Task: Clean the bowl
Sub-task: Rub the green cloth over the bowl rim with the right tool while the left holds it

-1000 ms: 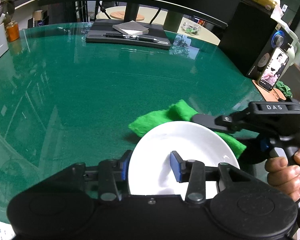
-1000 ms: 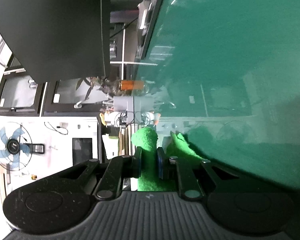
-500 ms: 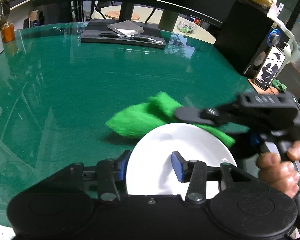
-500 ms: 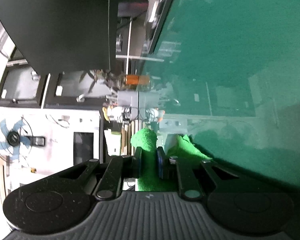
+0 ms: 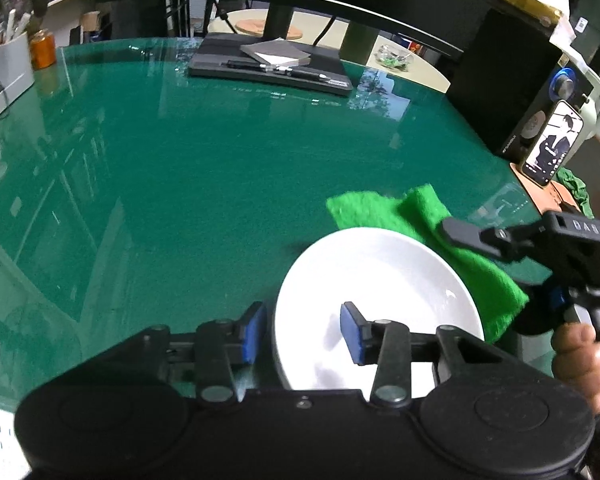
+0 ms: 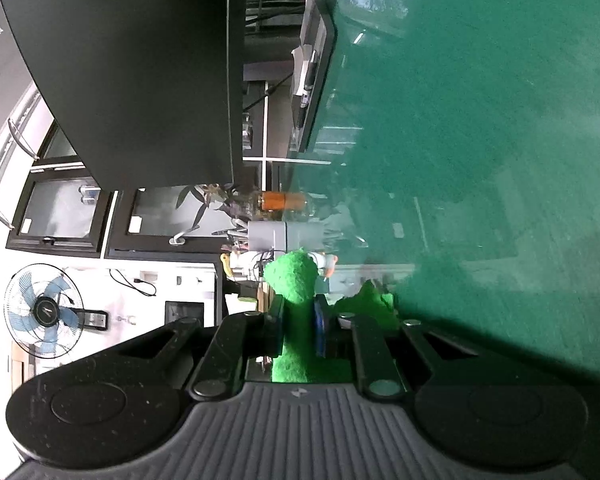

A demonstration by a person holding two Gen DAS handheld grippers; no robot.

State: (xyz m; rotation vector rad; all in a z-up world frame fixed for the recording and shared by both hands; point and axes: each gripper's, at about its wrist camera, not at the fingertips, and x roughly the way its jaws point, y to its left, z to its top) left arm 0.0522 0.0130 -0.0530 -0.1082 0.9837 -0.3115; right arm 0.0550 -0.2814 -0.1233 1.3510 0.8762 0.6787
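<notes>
A white bowl lies on the green glass table, close below my left gripper. Its near-left rim runs between the blue pads, one outside and one inside, and the jaws are closing on it. A bright green cloth drapes over the bowl's far-right rim. My right gripper comes in from the right, held by a hand, and is shut on that cloth. In the right wrist view, rolled on its side, the cloth sticks out between the shut fingers of the right gripper.
A black monitor stand with a notebook and pens stands at the table's far edge. At the right are a black speaker and a phone. An orange jar and a grey holder sit far left.
The right gripper swung the green cloth left along the bowl's far rim, then back to the right. The bowl stayed between the left gripper's pads.
</notes>
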